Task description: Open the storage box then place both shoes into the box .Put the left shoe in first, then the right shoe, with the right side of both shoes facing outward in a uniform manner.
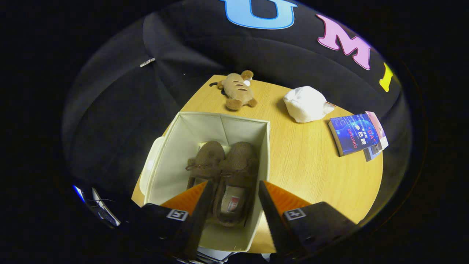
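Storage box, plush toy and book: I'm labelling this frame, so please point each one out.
Storage box (pixel 163 161): gripper view, bare inner left wall.
Plush toy (pixel 237 91): gripper view, middle of its striped body.
Book (pixel 352 133): gripper view, centre of its blue cover.

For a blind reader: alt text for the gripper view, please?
Two brown fuzzy slippers lie side by side in an open cream fabric storage box on a round wooden table; the open orange-and-black tongs hover above them, empty.

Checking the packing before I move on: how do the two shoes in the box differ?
The left-hand shoe is partly hidden behind a finger of the open hand-held gripper; the right-hand shoe shows its whole opening and insole label. Both are brown, fuzzy, lying side by side in the box, toes pointing away.
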`<state>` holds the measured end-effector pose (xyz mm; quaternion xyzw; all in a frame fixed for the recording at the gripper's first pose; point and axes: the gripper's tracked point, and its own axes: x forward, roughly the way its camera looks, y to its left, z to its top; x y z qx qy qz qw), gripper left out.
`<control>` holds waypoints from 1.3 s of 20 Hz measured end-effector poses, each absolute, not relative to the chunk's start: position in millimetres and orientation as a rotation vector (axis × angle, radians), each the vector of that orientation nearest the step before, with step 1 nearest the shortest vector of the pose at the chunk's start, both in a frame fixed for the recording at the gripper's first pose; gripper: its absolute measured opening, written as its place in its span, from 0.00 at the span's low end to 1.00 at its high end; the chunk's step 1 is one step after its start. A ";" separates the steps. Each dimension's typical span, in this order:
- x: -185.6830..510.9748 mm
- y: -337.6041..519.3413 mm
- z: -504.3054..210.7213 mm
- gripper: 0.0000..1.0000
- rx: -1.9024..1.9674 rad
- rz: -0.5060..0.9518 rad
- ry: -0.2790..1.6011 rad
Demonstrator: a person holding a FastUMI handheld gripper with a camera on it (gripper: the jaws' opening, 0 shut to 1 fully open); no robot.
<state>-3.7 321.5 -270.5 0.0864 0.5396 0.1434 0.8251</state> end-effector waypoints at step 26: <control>-11.1 -18.6 -156.3 0.99 0.205 0.227 0.524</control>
